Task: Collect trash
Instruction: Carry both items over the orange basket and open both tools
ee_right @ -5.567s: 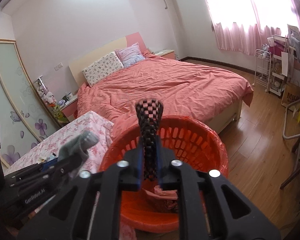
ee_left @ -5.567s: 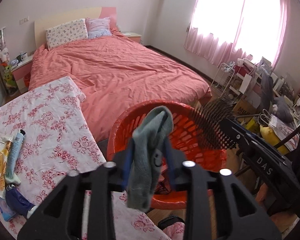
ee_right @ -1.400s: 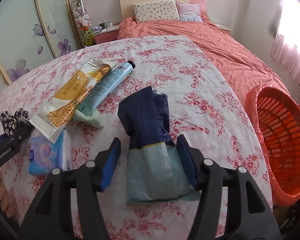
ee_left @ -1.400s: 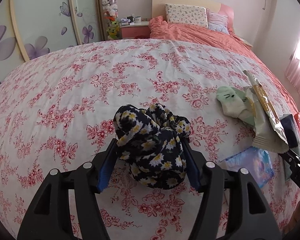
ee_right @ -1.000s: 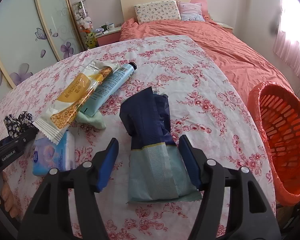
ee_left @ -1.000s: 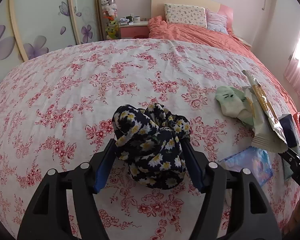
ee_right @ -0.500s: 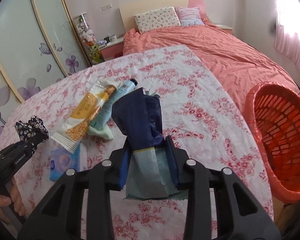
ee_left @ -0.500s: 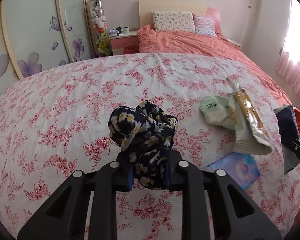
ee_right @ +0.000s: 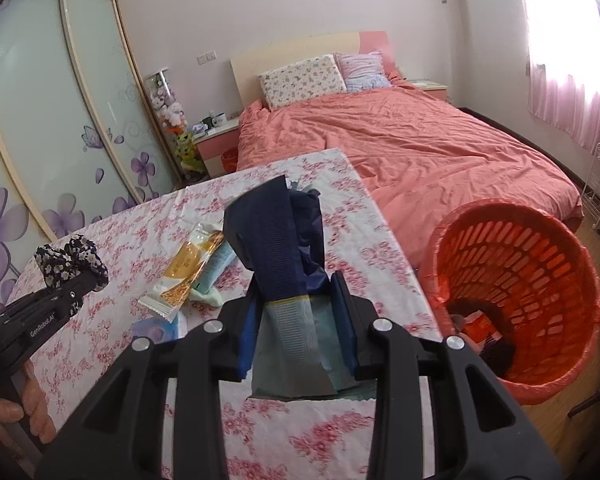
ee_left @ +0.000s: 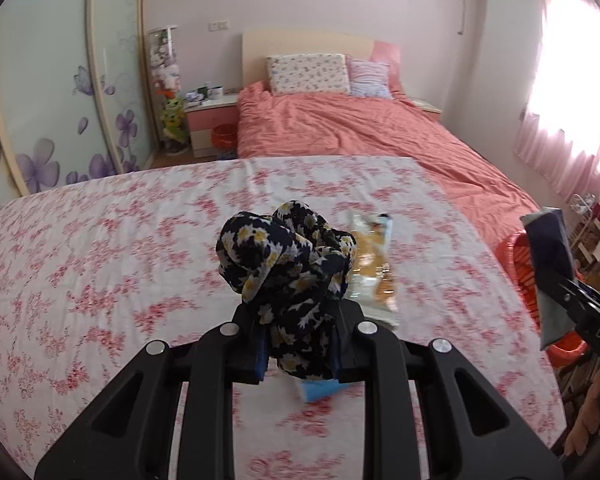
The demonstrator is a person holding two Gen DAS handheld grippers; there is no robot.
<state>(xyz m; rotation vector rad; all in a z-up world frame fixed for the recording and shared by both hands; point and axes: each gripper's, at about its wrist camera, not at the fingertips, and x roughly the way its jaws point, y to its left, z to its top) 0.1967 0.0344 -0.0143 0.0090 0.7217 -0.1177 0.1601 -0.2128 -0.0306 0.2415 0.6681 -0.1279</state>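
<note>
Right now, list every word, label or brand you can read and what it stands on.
"GenRobot.AI": side of the left gripper.
"DAS": side of the right gripper; any further letters are cut off.
Print on the yellow snack wrapper and the dark blue pouch: too blurred to read.

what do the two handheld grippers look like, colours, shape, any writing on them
Both are matte black plastic. The left gripper and right gripper each have two angular, frame-like fingers with cut-out openings, round silver screw heads on the top face, and blue pads on the inner faces. White lettering runs along their sides: "GenRobot.AI" on the left one, "DAS" on the right one. No cables or sleeves show.
</note>
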